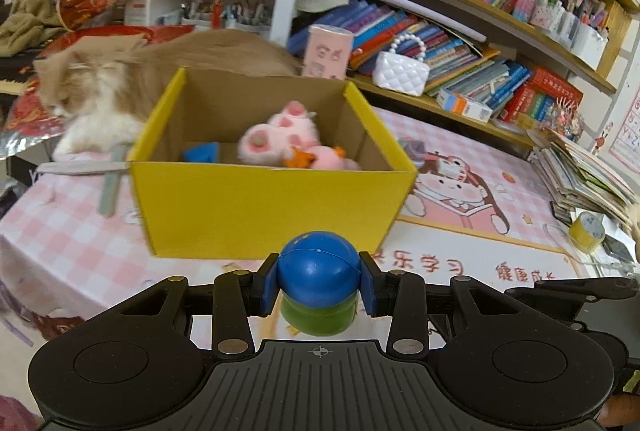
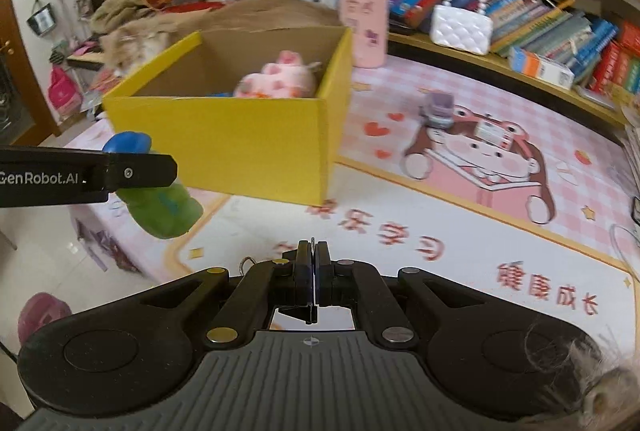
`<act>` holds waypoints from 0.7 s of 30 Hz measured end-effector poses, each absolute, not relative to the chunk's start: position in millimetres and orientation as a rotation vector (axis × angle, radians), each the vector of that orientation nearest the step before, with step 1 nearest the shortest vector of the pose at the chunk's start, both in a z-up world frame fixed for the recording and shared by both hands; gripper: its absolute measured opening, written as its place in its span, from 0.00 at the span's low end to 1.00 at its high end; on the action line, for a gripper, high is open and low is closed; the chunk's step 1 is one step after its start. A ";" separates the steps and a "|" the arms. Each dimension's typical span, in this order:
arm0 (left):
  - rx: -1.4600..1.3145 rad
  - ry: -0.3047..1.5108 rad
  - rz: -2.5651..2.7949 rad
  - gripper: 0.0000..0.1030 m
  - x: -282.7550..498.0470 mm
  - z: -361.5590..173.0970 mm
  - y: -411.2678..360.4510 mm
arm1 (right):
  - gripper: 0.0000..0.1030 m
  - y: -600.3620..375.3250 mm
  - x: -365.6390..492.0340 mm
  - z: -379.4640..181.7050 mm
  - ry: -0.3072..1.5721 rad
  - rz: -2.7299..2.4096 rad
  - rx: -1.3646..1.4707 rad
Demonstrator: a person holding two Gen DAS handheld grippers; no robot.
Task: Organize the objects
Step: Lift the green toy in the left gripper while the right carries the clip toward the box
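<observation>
Toy (image 1: 318,273) — blue dome on top, green body below — sits clamped between the blue pads (image 1: 267,285) of my left gripper (image 1: 319,283), held above the pink checked mat (image 1: 472,251) just short of the yellow box (image 1: 264,209). From the right wrist I see the same toy (image 2: 160,205) hanging off the left gripper's arm (image 2: 86,175), near the box's (image 2: 224,147) front left corner. Inside the box: a pink plush (image 1: 280,137), a blue piece (image 1: 202,152), something small and orange (image 1: 298,157). My right gripper (image 2: 313,273) has its jaws pressed together, nothing visible between them. Behind the box a long-haired cat (image 1: 96,91) lies — face blurred.
</observation>
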State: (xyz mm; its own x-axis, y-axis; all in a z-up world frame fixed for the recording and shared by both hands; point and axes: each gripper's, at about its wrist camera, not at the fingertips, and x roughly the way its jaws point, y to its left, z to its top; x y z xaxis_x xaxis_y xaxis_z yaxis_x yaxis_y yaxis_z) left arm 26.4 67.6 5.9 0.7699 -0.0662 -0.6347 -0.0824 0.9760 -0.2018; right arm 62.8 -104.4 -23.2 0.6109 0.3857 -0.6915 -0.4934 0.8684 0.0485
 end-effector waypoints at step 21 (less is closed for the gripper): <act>-0.213 0.638 0.020 0.37 -31.1 15.1 137.3 | 0.02 -33.3 13.2 -17.4 0.741 0.495 -0.100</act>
State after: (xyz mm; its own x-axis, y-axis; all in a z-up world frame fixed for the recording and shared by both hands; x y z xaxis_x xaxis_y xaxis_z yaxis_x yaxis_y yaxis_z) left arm -31.1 137.3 15.1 0.8039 -0.0467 -0.5930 -0.0845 0.9779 -0.1914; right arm 13.2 -33.3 -17.4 0.6285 0.3968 -0.6690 -0.4659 0.8808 0.0848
